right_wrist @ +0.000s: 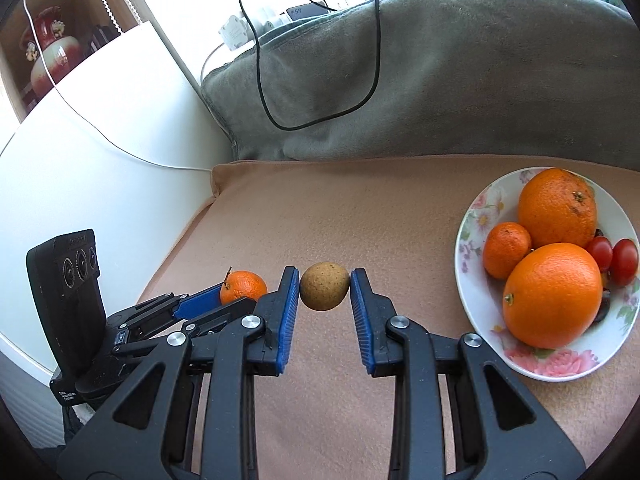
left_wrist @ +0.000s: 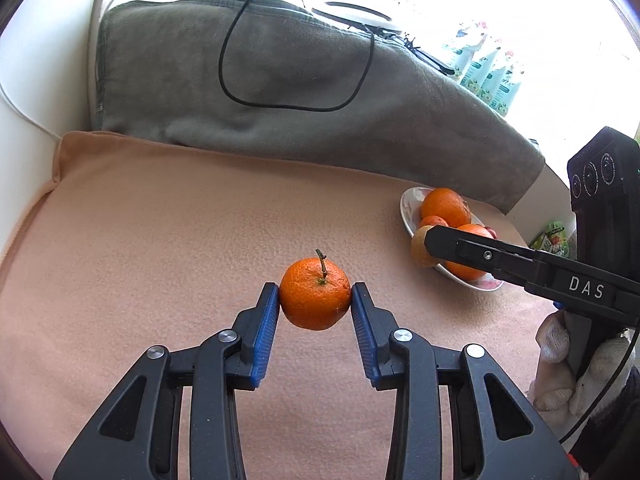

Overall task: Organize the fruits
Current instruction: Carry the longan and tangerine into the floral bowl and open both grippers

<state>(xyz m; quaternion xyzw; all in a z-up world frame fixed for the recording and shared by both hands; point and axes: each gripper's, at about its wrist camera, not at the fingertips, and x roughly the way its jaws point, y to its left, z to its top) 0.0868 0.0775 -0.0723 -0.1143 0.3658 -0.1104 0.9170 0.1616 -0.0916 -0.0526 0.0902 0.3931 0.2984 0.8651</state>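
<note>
Each gripper carries one fruit clear of the peach cloth (left_wrist: pixel 160 240), the left gripper (left_wrist: pixel 315 300) pinching a stemmed mandarin (left_wrist: pixel 315 294) and the right gripper (right_wrist: pixel 325 292) clamped on a small brown fruit (right_wrist: pixel 324 286), presumably bound for the flowered plate (right_wrist: pixel 472 216) (already holding oranges and tomatoes) nearby.

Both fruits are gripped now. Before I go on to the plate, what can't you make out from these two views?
- Plate, left wrist view: right hand-held gripper hides its near side.
- Dark item beneath the cherry tomatoes, right wrist view: oranges cover it.
- Mandarin, right wrist view: left hand-held gripper's fingers hide its lower half.
- Undersides of the mandarin and brown fruit: unseen.
</note>
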